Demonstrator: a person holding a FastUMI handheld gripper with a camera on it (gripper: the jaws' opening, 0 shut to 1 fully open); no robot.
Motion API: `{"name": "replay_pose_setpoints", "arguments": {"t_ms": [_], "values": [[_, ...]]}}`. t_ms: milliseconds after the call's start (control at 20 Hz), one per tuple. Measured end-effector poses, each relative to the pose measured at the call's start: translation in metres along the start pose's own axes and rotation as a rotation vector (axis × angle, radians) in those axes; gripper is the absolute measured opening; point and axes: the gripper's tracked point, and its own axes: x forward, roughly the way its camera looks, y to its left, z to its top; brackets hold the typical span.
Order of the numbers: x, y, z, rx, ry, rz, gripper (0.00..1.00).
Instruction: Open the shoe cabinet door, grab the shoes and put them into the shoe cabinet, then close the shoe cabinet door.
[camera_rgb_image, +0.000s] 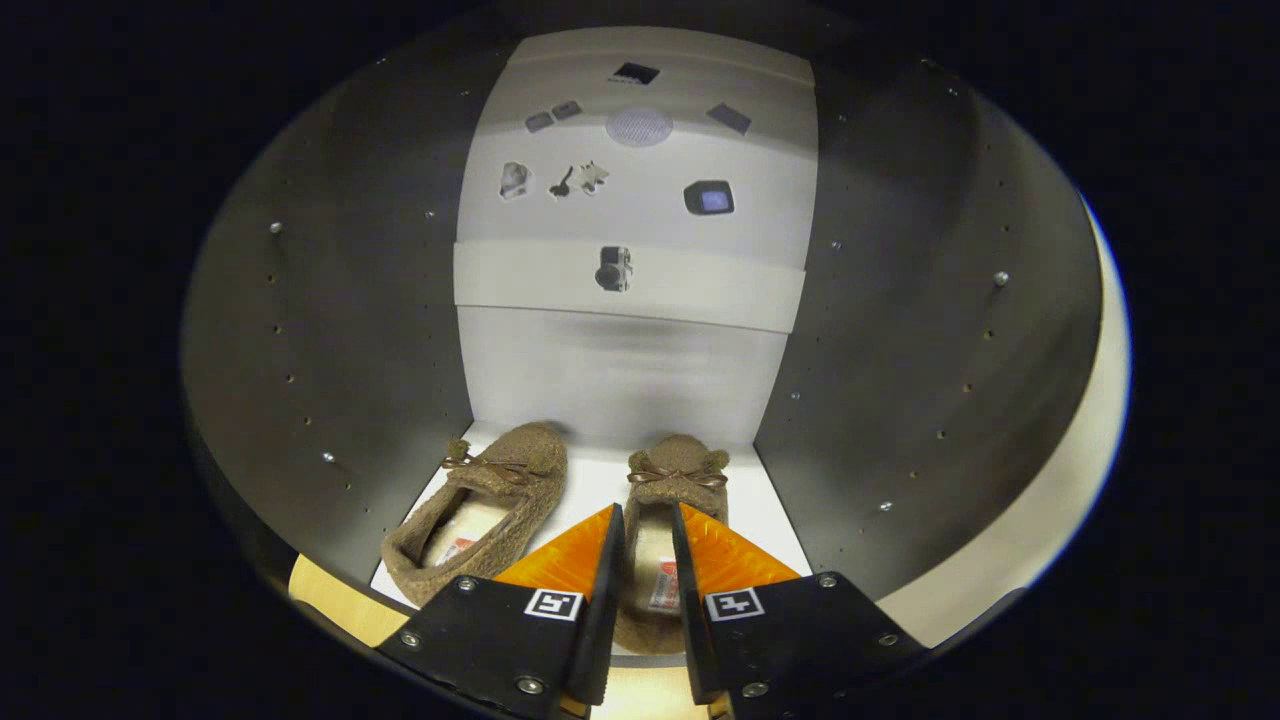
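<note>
Claw-mounted, close, facing into cabinet (330, 330)

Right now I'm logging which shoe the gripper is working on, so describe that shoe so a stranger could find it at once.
Look inside the open shoe cabinet, at its pale floor, where two brown fuzzy slippers with bows lie toes toward the back. The one meant is the right slipper, lying straight between the fingers of the gripper, which straddle its opening. Its neighbour, the left slipper, lies angled beside the fingers.

A home-style hallway mock-up: a dark-walled shoe cabinet (330, 330) holding fuzzy brown slippers (490, 505) on its white floor.
</note>
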Motion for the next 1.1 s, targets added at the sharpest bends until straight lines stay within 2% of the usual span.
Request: {"name": "replay_pose_setpoints", "arguments": {"t_ms": [400, 850, 1100], "values": [[-0.085, 0.013, 0.027, 0.014, -0.149, 0.030, 0.32], [-0.176, 0.006, 0.032, 0.053, -0.256, 0.028, 0.37], [-0.232, -0.003, 0.022, 0.069, -0.305, 0.013, 0.45]]}}
